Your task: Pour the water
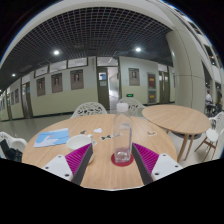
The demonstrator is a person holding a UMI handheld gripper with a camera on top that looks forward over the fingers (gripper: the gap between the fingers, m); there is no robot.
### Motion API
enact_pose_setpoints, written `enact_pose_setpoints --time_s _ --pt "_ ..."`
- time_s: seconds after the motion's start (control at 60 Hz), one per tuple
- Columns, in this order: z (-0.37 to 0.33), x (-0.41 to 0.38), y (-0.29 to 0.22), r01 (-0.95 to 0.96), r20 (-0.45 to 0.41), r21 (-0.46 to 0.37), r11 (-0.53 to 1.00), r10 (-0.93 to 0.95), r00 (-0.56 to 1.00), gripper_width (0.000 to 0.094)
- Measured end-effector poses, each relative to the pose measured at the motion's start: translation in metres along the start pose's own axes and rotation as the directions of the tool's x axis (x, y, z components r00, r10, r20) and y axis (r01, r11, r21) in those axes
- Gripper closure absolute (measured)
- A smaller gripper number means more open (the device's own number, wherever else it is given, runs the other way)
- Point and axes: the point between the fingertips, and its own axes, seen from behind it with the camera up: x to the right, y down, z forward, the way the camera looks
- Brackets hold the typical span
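Standing on the table: a clear plastic bottle [122,133] is sitting upright on the round wooden table [100,172], its base showing a reddish tint against the wood.
Gripper: the gripper [113,158] is reaching forward over the tabletop with its two fingers spread wide apart, gripping nothing.
Pads: the magenta pads [78,156] are facing inward, one at either side of the bottle's base, with a clear gap of bare table showing between each pad and the bottle.
Bottle and fingers: the bottle is resting on its own between the fingertips, slightly ahead of them, untouched by either.
Other things on the table: a blue sheet or booklet [52,137] is lying flat off to the left, well apart from the bottle; a few small light items are lying farther back, too small to tell.
Nearby: a second round table [178,118] is standing to the right, and white chairs [90,108] are sitting beyond the first table.
Background: a wall with doors and framed notices [77,80] is running behind, under a dark gridded ceiling with lamps glowing.
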Motion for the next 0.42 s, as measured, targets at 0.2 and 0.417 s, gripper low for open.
enact_pose_setpoints --time_s 0.2,0.417 --pt "-0.057 -0.037 0.022 -0.022 0.109 0.001 1.0 0.022 0.994 0.0092" --pt "-0.09 -0.08 0.04 -0.049 0.137 -0.009 0.999 0.05 0.989 0.0093"
